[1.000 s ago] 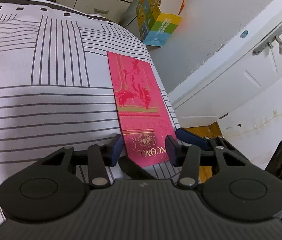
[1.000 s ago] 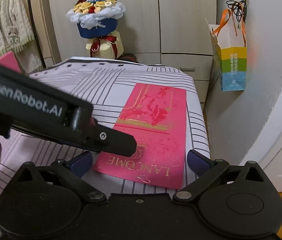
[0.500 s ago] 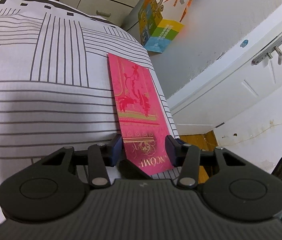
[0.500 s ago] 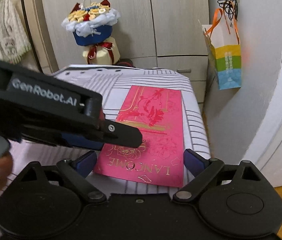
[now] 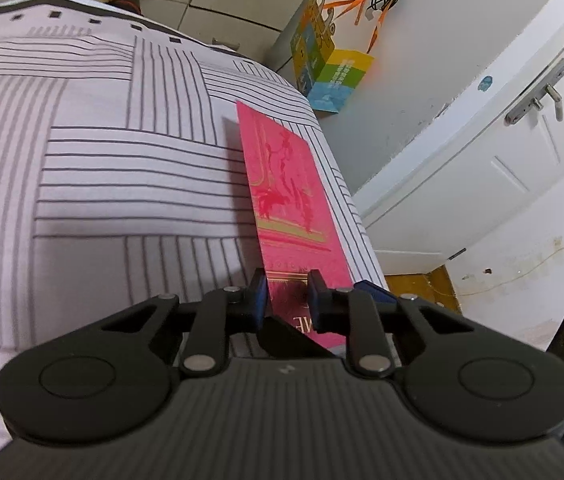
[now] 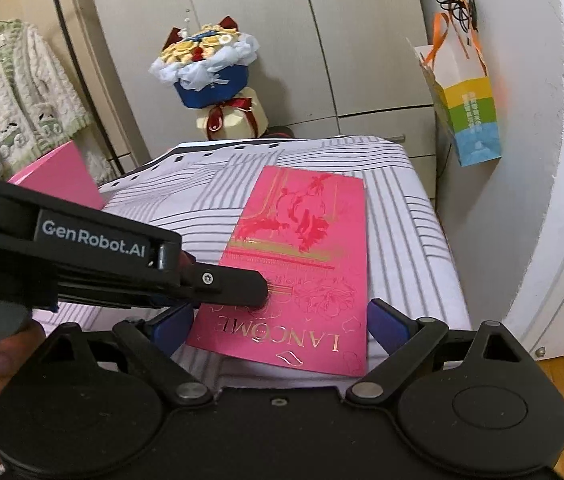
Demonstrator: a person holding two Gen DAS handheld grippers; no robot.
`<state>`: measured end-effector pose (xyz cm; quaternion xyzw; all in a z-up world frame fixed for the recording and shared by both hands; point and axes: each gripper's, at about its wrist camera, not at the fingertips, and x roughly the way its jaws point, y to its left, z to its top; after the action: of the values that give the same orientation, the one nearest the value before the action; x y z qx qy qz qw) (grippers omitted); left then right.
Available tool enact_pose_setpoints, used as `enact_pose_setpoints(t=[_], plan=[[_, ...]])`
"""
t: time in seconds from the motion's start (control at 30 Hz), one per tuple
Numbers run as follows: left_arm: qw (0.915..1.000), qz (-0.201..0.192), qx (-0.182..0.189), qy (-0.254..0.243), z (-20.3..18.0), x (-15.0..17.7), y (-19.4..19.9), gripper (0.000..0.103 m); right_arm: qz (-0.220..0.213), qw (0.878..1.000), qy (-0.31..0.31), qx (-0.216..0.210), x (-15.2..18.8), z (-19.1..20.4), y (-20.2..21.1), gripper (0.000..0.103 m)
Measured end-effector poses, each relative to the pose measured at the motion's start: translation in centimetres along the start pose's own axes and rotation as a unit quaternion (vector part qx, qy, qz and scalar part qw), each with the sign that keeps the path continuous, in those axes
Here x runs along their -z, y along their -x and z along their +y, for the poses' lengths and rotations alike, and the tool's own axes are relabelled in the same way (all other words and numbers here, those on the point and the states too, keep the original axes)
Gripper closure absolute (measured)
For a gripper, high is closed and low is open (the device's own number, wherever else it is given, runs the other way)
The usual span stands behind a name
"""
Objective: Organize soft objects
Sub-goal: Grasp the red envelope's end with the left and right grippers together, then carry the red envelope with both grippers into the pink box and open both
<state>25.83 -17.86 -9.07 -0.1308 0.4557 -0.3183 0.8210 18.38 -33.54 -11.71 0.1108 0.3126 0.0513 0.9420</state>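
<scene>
A flat pink Lancôme bag [image 5: 294, 200] with gold print lies on the striped bed cover [image 5: 121, 180], near the bed's right edge. My left gripper [image 5: 288, 298] is closing tight on the bag's near left edge, and the blue pads press on it. In the right wrist view the same bag [image 6: 314, 248] has the left gripper [image 6: 241, 286] reaching over its near left part. My right gripper [image 6: 282, 324] stands open just before the bag's near edge. Its fingers [image 6: 390, 320] spread wider than the bag and touch nothing.
A colourful paper bag [image 6: 470, 120] hangs on the wall right of the bed. A flower bouquet [image 6: 209, 68] stands before the wardrobe beyond the bed. A pink sheet [image 6: 61, 176] and a cardigan [image 6: 17, 88] are at the left. A white door [image 5: 502, 140] is right.
The left jaws have closed from half open onto the bag's near left edge, and that side now stands tilted up. The right jaws narrowed a little. Both grippers shifted slightly.
</scene>
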Motion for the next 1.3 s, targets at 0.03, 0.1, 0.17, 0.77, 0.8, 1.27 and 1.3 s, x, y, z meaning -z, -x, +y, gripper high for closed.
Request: enact_pose_setpoints(t=[0.03, 0.1, 0.17, 0.77, 0.8, 1.27, 1.3], plan=[[1.0, -0.005, -0.004, -0.001, -0.1, 0.3, 0.5, 0.083, -0.001, 1.0, 0.001, -0.002, 0.1, 0.3, 0.3, 0.007], [0.9999, -0.007, -0.01, -0.009, -0.3, 0.8, 1.6, 0.083, -0.001, 1.0, 0.002, -0.007, 0.3, 0.9, 1.0, 0.007], [0.9997, -0.008, -0.016, -0.018, -0.6, 1.2, 2.6, 0.083, -0.001, 1.0, 0.003, -0.01, 0.5, 1.5, 1.7, 0.007], [0.9987, -0.026, -0.01, -0.042, -1.2, 5.9, 14.2, 0.083, 0.008, 0.996, 0.081, -0.043, 1.0, 9.3, 9.9, 0.007], [0.9986, -0.033, -0.008, -0.041, -1.2, 6.2, 15.0, 0.083, 0.005, 0.995, 0.089, -0.046, 1.0, 9.9, 10.3, 0.007], [0.9892, -0.143, -0.021, -0.023, 2.4, 8.0, 26.0, 0.083, -0.049, 0.978, 0.173, -0.105, -0.9, 19.0, 12.7, 0.007], [0.9878, -0.152, -0.026, -0.021, 3.0, 7.9, 26.8, 0.083, -0.054, 0.977, 0.176, -0.112, -1.2, 19.7, 12.5, 0.007]])
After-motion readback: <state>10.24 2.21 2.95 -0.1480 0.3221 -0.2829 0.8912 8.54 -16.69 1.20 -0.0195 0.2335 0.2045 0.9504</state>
